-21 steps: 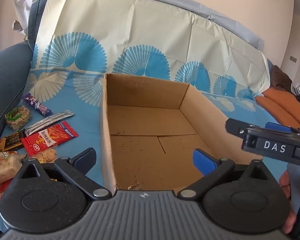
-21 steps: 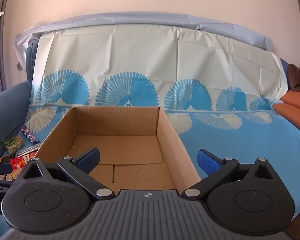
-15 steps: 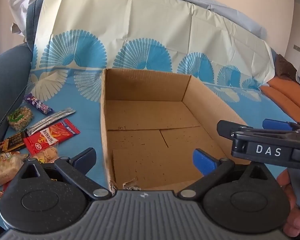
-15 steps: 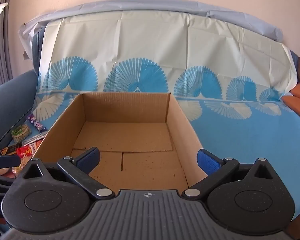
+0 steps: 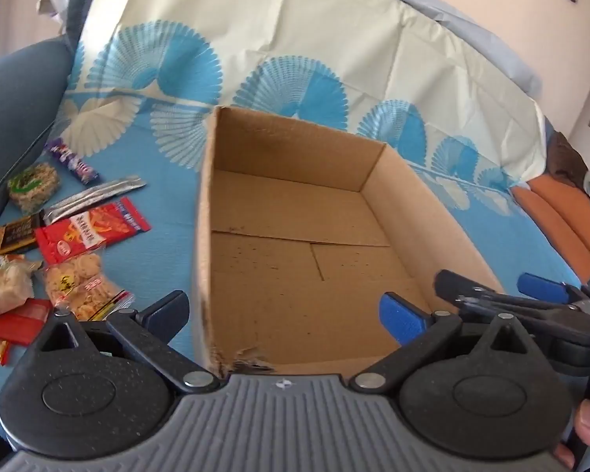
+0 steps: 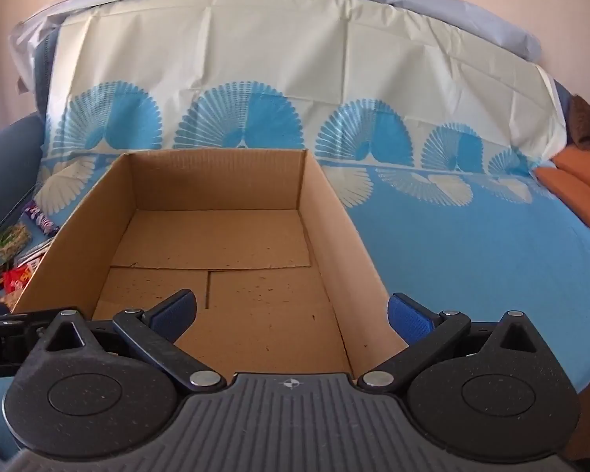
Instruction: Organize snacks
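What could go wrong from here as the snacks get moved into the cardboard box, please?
1. The snack packets overlap in a pile left of the cardboard box, so the left gripper, jaws open, might pinch two together.
2. The box's near corner is torn; a bump could shift it on the cloth.
3. The right gripper hovers close; the two could collide.

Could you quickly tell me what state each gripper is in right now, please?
Left gripper: open, holding nothing, above the cardboard box.
Right gripper: open, holding nothing, also above the box.
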Demonstrator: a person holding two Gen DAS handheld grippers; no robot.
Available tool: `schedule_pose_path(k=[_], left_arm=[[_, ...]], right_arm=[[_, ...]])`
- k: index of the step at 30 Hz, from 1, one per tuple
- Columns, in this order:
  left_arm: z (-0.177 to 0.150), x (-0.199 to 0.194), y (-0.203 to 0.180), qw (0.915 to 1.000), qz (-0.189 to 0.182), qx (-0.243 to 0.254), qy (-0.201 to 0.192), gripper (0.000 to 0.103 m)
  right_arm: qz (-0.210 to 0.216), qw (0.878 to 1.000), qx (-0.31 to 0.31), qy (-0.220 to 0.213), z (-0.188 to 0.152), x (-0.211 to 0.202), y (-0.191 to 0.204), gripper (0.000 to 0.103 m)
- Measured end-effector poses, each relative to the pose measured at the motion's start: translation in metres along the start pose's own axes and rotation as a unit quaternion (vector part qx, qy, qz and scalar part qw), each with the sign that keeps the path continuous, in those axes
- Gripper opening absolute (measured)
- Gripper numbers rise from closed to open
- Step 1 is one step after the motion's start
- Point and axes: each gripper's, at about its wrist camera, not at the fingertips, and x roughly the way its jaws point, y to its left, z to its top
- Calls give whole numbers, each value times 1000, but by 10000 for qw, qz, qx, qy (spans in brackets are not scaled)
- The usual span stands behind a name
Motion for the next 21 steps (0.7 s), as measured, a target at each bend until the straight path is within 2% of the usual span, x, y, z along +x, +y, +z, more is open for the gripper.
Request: schedule_pose_path(k=[2, 7, 21], left_arm=[[-1, -3, -5, 9999, -7, 118, -99, 103], [-1, -2, -8, 9998, 8, 191, -79, 103], [-2, -2, -9, 9997, 9, 225, -81, 103]], right_arm=[[-45, 10000, -9, 13, 1, 0, 1, 102], [159, 9995, 270, -12, -1, -3, -9, 102], [179, 9996, 207, 7, -1, -2, -8, 99]])
